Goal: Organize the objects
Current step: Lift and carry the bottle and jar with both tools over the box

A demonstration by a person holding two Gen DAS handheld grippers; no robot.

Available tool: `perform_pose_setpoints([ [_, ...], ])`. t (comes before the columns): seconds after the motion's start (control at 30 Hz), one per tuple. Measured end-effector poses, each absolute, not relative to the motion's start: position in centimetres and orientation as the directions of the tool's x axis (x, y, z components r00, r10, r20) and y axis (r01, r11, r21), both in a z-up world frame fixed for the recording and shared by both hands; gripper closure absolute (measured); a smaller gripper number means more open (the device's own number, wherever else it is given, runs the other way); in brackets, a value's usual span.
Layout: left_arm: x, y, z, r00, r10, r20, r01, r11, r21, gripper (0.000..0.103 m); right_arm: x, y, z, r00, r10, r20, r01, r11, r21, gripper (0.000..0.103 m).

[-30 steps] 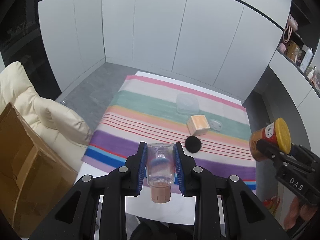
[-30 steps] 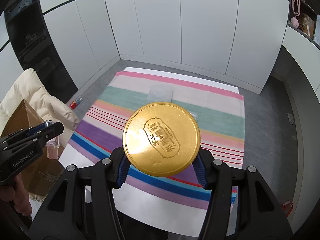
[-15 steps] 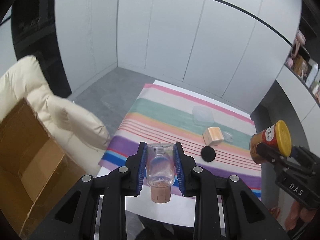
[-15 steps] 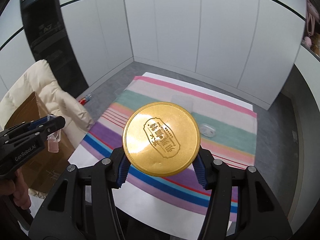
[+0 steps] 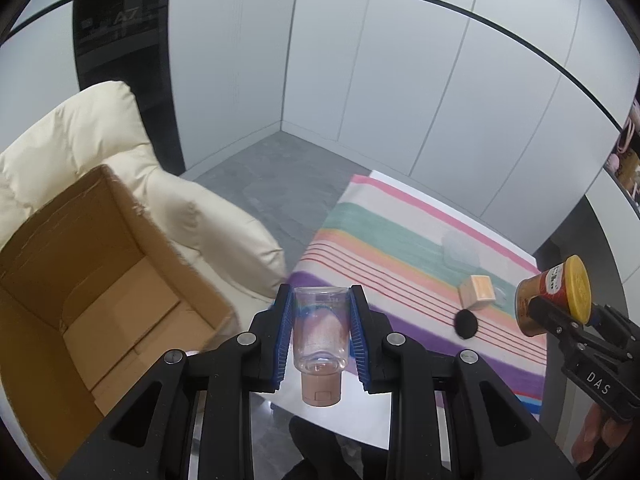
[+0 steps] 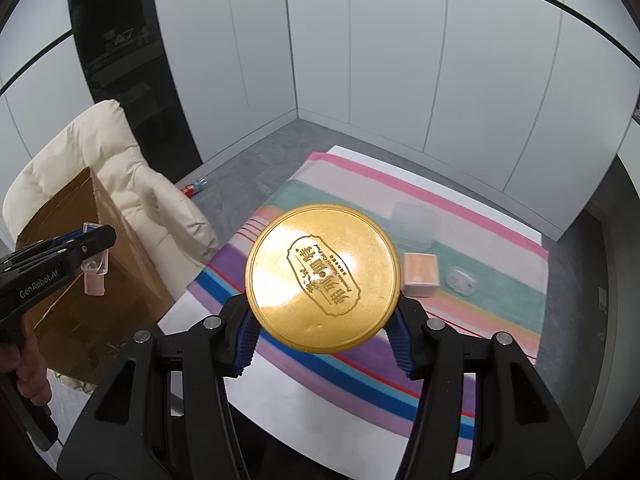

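Observation:
My left gripper is shut on a small clear bottle with a tan cap, held in the air just right of an open cardboard box. It also shows in the right wrist view. My right gripper is shut on a jar with a gold lid, above the striped cloth; the jar shows in the left wrist view. On the cloth lie a peach cube box, a black round pad and a clear square container.
A cream padded chair holds the cardboard box at left. A small clear round thing lies right of the cube. A small bottle lies on the grey floor. White cabinet walls stand behind; shelves with items at far right.
Both grippers have swung left with their loads. The cardboard box now fills the left of the left wrist view, and the table has slid to the right.

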State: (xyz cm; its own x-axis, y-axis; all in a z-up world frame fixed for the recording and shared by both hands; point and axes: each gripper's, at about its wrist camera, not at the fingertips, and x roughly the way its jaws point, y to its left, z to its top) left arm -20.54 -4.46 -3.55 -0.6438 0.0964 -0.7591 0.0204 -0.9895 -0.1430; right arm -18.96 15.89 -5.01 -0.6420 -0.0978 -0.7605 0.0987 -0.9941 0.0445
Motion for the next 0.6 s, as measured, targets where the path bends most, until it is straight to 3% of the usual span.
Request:
perform_pose_setpoints([
  [0.6, -18.5, -11.9, -3.4, -0.664, 0.008, -0.748, 0.124, -0.985, -0.122, 0.075, -20.1, 6.6, -4.7, -0.624, -0.193, -0.758, 0.252, -0.967, 0.039, 0.046],
])
